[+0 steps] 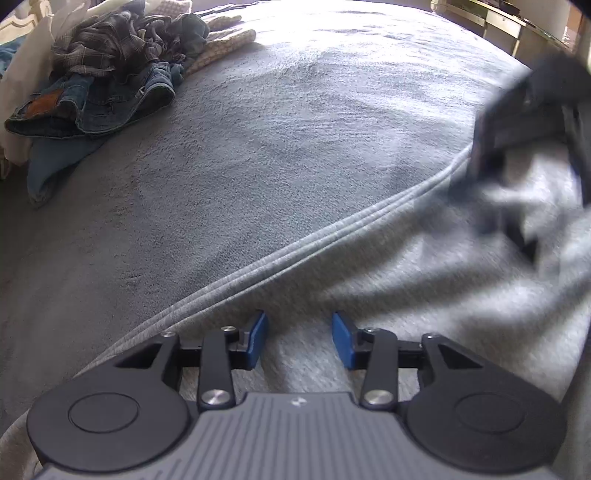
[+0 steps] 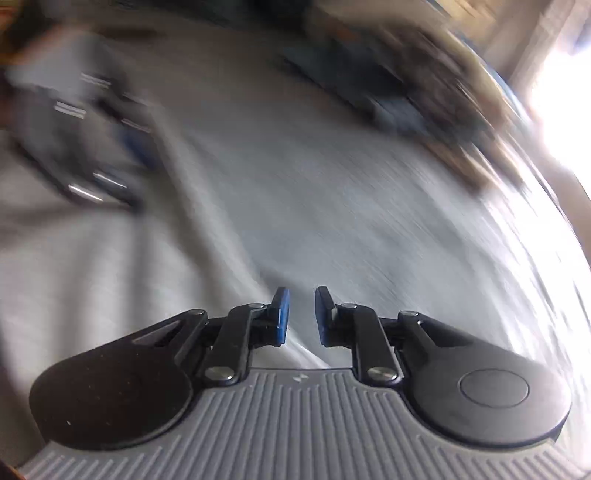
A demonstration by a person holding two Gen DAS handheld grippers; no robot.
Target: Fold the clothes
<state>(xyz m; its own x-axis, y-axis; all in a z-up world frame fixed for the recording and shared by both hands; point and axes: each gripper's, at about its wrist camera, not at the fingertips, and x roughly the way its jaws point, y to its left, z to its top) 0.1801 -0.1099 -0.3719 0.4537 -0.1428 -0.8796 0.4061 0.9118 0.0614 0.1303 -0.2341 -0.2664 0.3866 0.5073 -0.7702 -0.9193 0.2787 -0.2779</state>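
A light grey garment (image 1: 424,273) lies spread on the grey bed cover (image 1: 258,129), its ribbed hem running diagonally across the left wrist view. My left gripper (image 1: 299,339) is open just above the garment, holding nothing. My right gripper (image 2: 301,314) is open with a narrower gap over the same grey garment (image 2: 110,266); its view is heavily motion-blurred. The right gripper shows as a dark blur in the left wrist view (image 1: 517,122), over the garment's far end. The left gripper shows blurred in the right wrist view (image 2: 81,147).
A pile of clothes with jeans (image 1: 96,103) and a plaid shirt (image 1: 118,40) sits at the bed's far left corner. It appears blurred in the right wrist view (image 2: 424,92). Furniture (image 1: 498,18) stands beyond the bed.
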